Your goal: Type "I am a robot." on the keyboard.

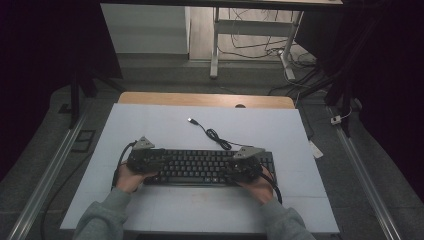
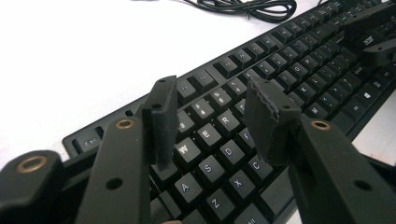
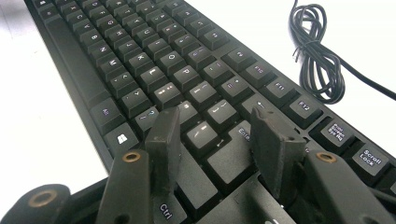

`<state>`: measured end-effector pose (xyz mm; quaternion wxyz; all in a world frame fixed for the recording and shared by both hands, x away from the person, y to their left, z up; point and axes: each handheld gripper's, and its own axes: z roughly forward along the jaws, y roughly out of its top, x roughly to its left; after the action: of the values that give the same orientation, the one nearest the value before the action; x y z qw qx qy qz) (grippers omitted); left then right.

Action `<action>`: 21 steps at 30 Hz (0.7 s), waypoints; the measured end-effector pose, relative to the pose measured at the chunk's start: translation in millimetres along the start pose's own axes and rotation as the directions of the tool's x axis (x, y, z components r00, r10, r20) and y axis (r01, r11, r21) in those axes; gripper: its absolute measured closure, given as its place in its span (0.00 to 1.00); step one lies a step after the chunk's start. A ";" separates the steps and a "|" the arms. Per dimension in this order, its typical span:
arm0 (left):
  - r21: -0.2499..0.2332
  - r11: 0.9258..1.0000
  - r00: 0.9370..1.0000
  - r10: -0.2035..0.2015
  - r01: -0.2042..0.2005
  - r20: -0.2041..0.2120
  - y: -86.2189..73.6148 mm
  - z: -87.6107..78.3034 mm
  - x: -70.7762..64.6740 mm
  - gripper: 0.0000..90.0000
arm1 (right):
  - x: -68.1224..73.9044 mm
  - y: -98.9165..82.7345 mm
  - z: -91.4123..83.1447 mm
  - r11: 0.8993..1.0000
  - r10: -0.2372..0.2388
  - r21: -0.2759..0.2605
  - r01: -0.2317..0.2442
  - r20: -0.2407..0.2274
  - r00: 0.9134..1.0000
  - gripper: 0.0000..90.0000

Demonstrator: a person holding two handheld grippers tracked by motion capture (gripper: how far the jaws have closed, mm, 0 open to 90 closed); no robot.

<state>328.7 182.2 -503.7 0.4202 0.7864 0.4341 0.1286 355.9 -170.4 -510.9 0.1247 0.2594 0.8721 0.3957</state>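
A black keyboard (image 1: 200, 167) lies across the near half of the white tabletop (image 1: 150, 125). Its black cable (image 1: 215, 135) coils behind it and ends in a USB plug (image 1: 191, 120). My left gripper (image 1: 150, 161) hovers over the keyboard's left end. In the left gripper view its jaws (image 2: 212, 98) stand open above the W, E and R keys (image 2: 224, 119), with nothing between them. My right gripper (image 1: 245, 167) is over the right end. Its jaws (image 3: 215, 119) are open above the Enter key area of the keyboard (image 3: 140, 51). The cable coil (image 3: 317, 60) lies just past it.
A wooden table edge (image 1: 200, 99) shows behind the white top. Beyond it stand a desk frame (image 1: 215, 50) and loose floor cables (image 1: 300, 65). Metal rails (image 1: 365, 175) run along both sides of the table. White surface lies free behind and in front of the keyboard.
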 end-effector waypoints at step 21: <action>0.091 0.993 0.996 0.075 -0.078 0.036 0.4 27.7 -12.5 0.98 | -0.1 -0.1 0.1 1.000 0.000 0.002 0.000 0.002 1.000 0.59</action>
<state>337.3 157.0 -518.3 0.3852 0.8232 0.4019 0.1115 355.9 -170.5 -511.0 0.1252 0.2597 0.8724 0.3947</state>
